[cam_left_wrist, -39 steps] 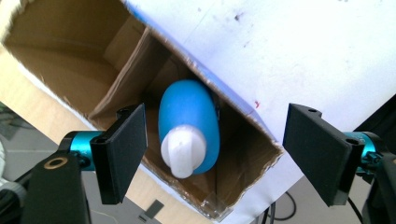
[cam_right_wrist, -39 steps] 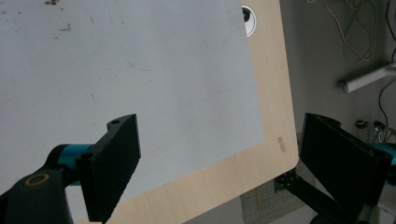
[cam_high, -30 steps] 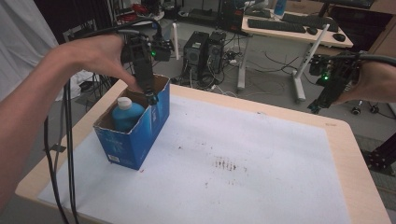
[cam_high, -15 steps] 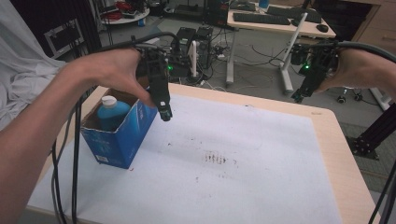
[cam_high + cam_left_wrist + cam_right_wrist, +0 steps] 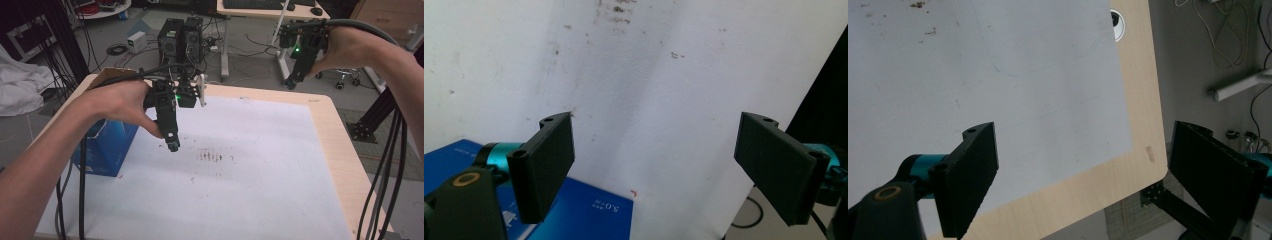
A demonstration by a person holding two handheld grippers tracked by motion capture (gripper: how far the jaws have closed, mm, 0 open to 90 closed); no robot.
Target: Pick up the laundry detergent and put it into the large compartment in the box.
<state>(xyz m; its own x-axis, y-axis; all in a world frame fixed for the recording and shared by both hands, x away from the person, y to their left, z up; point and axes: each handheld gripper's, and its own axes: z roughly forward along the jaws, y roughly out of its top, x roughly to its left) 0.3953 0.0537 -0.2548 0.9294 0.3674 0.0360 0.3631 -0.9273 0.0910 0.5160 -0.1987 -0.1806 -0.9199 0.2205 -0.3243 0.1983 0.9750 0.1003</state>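
Two flat black fingers (image 5: 546,165) flank the glossy blue cardboard box (image 5: 107,145).

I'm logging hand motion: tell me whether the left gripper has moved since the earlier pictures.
Yes. The left gripper has left the top of the blue box and now hangs beside it over the white mat, jaws open and empty.

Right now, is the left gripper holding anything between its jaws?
No, in the left gripper view the left gripper stands wide open with nothing between its jaws, above the white mat and beside the blue box.
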